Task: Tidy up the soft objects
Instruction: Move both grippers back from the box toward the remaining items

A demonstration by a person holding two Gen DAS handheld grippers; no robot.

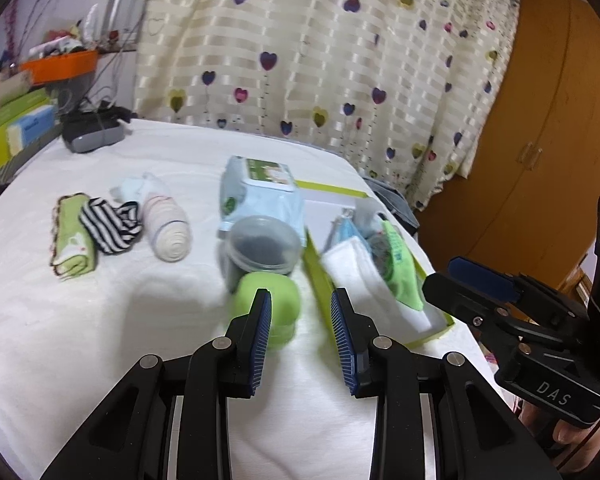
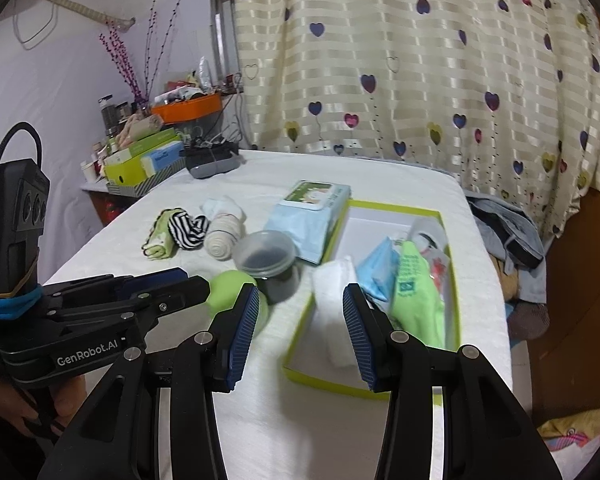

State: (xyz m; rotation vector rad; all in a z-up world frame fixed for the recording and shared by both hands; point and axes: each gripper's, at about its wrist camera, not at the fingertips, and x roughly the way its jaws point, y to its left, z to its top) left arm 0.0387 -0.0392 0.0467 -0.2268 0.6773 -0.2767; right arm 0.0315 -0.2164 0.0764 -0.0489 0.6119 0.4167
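Both sets of jaws spread and empty above the white-covered table [image 1: 100, 320]: left gripper [image 1: 302, 336] hanging over the green soft ball [image 1: 266, 304], right gripper [image 2: 300, 334] over the near end of the lime-rimmed box [image 2: 324, 380] already holding a white cloth [image 2: 332, 300] and a green pouch [image 2: 416, 304]. Still loose on the far left: green washcloth roll [image 1: 72, 240], striped sock [image 1: 110, 226], cream roll [image 1: 168, 228]. Risky from here, by the look of it: clipping the lidded plastic jar [image 1: 262, 246] just behind the ball, or squeezing the ball off-centre and squirting it off the table edge.
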